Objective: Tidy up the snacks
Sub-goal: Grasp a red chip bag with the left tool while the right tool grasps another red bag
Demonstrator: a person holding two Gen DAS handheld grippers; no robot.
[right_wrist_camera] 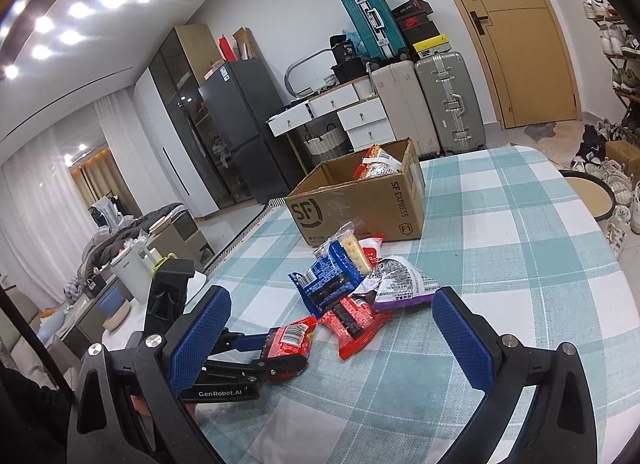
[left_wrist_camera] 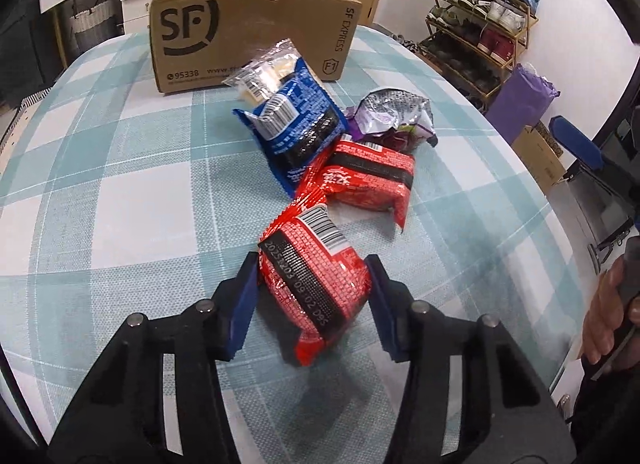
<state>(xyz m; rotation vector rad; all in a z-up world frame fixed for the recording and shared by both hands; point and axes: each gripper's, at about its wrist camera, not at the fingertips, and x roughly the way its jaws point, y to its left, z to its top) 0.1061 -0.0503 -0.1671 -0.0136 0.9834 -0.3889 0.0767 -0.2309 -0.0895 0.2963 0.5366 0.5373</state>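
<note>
From the left wrist we are looking steeply down, close over the checked table [left_wrist_camera: 120,183]. From the right wrist we are looking shallower, farther back. Both are sharing the cardboard box [left_wrist_camera: 256,35] at twelve o'clock.

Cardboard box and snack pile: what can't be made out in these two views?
- Cardboard box: in the left wrist view its front wall hides the inside; in the right wrist view only one packet at the back shows.
- Blue packet: its lower print is covered by the clear cracker pack.
- Red packet in the left gripper: its underside faces the tablecloth.
</note>
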